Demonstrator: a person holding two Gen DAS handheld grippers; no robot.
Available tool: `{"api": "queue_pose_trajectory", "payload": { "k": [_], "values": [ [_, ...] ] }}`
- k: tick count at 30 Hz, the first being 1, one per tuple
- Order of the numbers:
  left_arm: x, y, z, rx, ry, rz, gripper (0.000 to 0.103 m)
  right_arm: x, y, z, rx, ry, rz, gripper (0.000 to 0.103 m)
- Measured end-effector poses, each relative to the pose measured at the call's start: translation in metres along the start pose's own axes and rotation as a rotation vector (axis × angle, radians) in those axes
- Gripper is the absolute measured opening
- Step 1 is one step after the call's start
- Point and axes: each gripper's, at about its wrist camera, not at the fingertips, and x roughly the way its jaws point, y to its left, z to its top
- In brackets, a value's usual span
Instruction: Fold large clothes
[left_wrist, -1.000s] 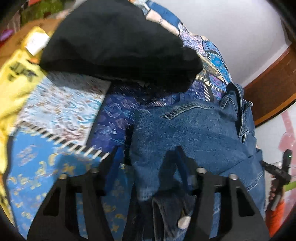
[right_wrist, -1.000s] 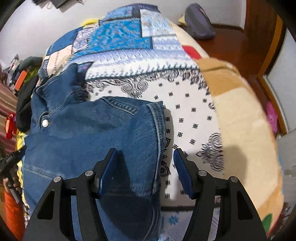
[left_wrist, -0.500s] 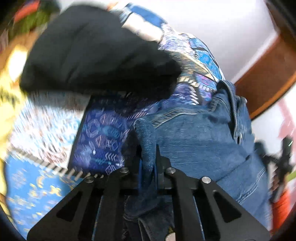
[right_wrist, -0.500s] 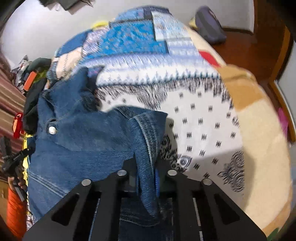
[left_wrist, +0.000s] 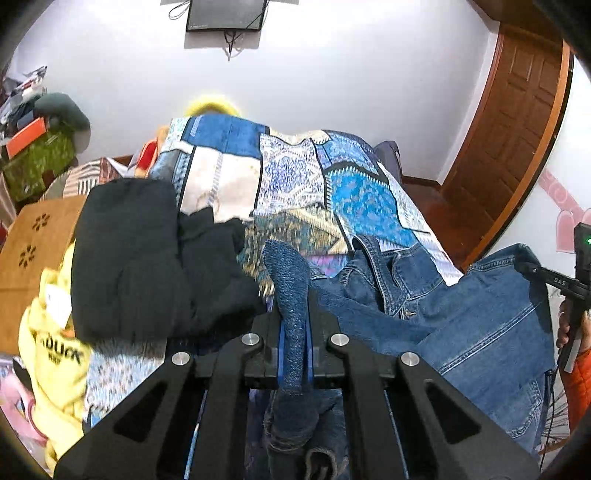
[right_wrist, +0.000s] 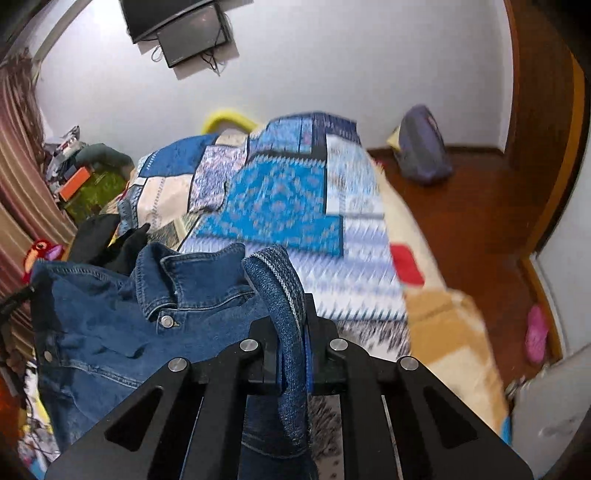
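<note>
A blue denim jacket (left_wrist: 480, 325) hangs lifted above the patchwork bed (left_wrist: 295, 184). My left gripper (left_wrist: 293, 332) is shut on one edge of the denim, which sticks up between the jaws. My right gripper (right_wrist: 293, 332) is shut on another denim edge; the jacket (right_wrist: 129, 332) with its collar and metal buttons spreads to the left in the right wrist view. The right gripper shows at the far right of the left wrist view (left_wrist: 576, 280), holding the jacket's other corner.
A black garment (left_wrist: 147, 258) and a yellow garment (left_wrist: 55, 350) lie on the bed's left side. A wooden door (left_wrist: 517, 129) stands right. A purple bag (right_wrist: 421, 147) sits on the wooden floor (right_wrist: 480, 221). A screen (right_wrist: 184, 29) hangs on the wall.
Both grippers went from open over the flat jacket to shut on its edges, then lifted it. Both views have tilted up to show the wall and room.
</note>
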Motion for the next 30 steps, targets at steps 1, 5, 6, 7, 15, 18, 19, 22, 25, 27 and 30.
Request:
{"api": "queue_pose_trajectory", "payload": {
  "k": [1,5,6,7,15,18,19,22,25,27,30],
  "values": [
    [0.007,0.001,0.006,-0.013,0.007,0.011,0.007,0.002,0.000,0.006,0.000,-0.004,-0.002,0.007],
    [0.027,0.008,0.015,-0.035,0.015,0.039,0.007,0.016,-0.006,0.019,0.002,0.000,-0.017,0.007],
    [0.034,0.011,0.017,-0.039,0.012,0.052,0.007,0.022,-0.008,0.022,-0.003,0.003,-0.036,0.007],
    [0.041,0.014,0.018,-0.049,0.014,0.063,0.007,0.026,-0.010,0.023,0.001,0.007,-0.046,0.007],
    [0.092,0.030,0.005,-0.023,0.081,0.154,0.007,0.078,-0.027,0.020,0.006,0.098,-0.113,0.007],
    [0.106,0.035,-0.003,-0.022,0.106,0.169,0.008,0.092,-0.032,0.013,0.004,0.137,-0.131,0.008],
    [0.108,0.037,-0.006,-0.026,0.109,0.169,0.008,0.093,-0.033,0.010,0.006,0.145,-0.136,0.009],
    [0.106,0.036,-0.010,-0.018,0.104,0.173,0.009,0.095,-0.037,0.002,0.009,0.168,-0.153,0.010],
    [0.101,0.032,-0.010,0.004,0.118,0.183,0.010,0.092,-0.038,-0.002,-0.003,0.206,-0.190,0.013],
    [0.095,0.030,-0.011,0.014,0.126,0.193,0.014,0.084,-0.036,-0.004,-0.027,0.219,-0.229,0.014],
    [0.080,0.028,-0.012,0.018,0.126,0.206,0.025,0.064,-0.031,-0.006,-0.056,0.199,-0.277,0.015]
  ]
}}
